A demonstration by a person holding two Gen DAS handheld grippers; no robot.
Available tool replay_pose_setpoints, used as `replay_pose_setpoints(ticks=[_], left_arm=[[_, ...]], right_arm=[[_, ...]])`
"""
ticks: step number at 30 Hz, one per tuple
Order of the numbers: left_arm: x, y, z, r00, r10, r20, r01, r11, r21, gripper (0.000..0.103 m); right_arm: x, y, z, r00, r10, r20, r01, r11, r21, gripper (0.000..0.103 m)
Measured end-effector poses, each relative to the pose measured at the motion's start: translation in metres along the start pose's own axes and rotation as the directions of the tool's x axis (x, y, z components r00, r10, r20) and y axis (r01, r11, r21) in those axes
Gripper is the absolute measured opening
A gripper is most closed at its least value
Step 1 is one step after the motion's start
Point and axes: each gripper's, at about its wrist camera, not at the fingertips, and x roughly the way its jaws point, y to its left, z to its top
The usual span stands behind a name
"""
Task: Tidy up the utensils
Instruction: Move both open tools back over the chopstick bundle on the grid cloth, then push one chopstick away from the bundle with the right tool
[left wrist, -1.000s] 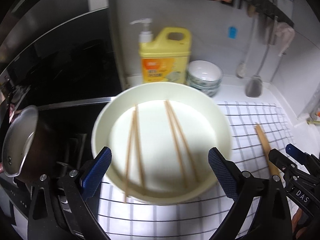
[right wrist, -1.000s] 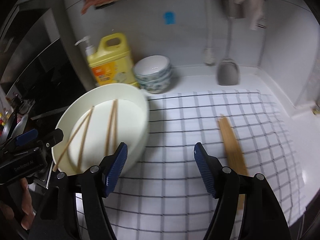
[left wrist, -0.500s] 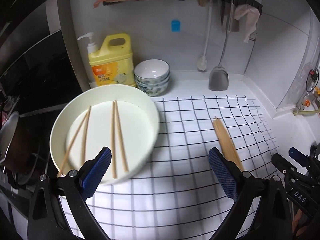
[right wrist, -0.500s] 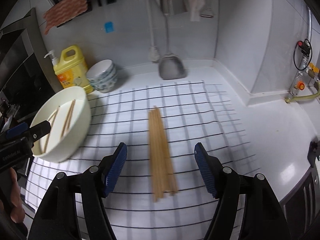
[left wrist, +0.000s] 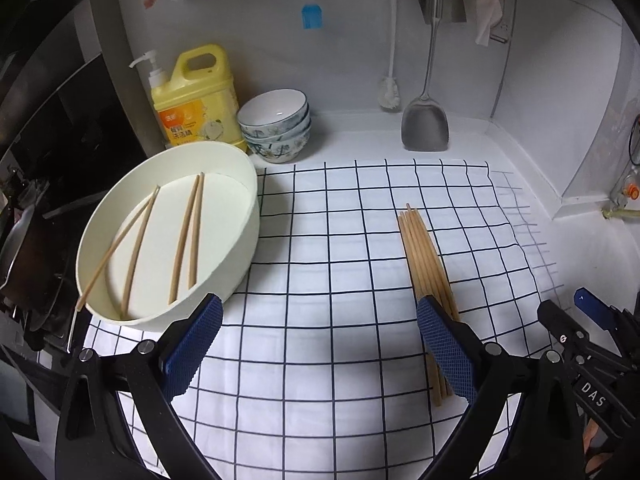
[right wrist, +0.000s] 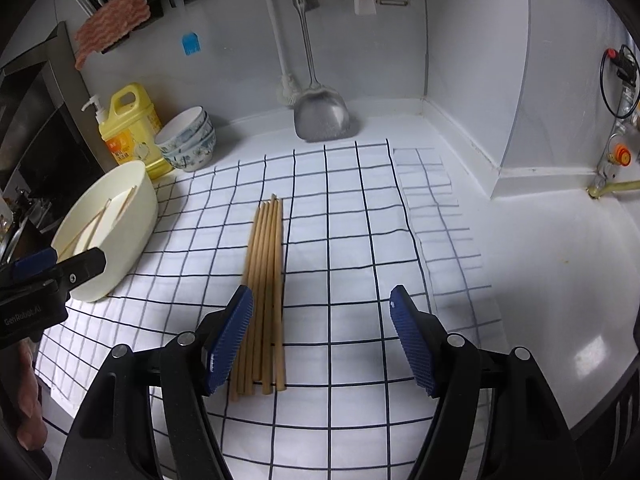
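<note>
A bundle of several wooden chopsticks lies lengthwise on the checked white cloth. A wide cream bowl at the cloth's left edge holds two pairs of chopsticks. My left gripper hovers open above the cloth, its right pad over the bundle's near end. My right gripper is open too, with its left pad just over the bundle's near part and nothing between the pads.
A yellow detergent jug and stacked patterned bowls stand at the back left. A metal spatula and a brush hang on the back wall. Dark stove and pot at left. White counter extends right.
Both grippers have swept right from over the cream bowl to the cloth's middle and the chopstick bundle, and dropped slightly. Both stay open.
</note>
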Motion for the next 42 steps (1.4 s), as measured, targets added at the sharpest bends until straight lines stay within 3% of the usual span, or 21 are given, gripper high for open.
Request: replay_pose_setpoints(ticks=[18, 42], left_arm=[[0.09, -0.018, -0.029, 0.999, -0.033, -0.025, 0.034, 0.999, 0.042, 0.096], [0.107, -0.004, -0.029, 0.999, -0.015, -0.042, 0.016, 1.0, 0.018, 0.096]], right_arm=[[0.079, 0.012, -0.026, 0.999, -0.051, -0.017, 0.051, 0.999, -0.001, 0.068], [0.108, 0.024, -0.026, 0.992, -0.095, -0.078, 0.088, 0.991, -0.098, 0.068]])
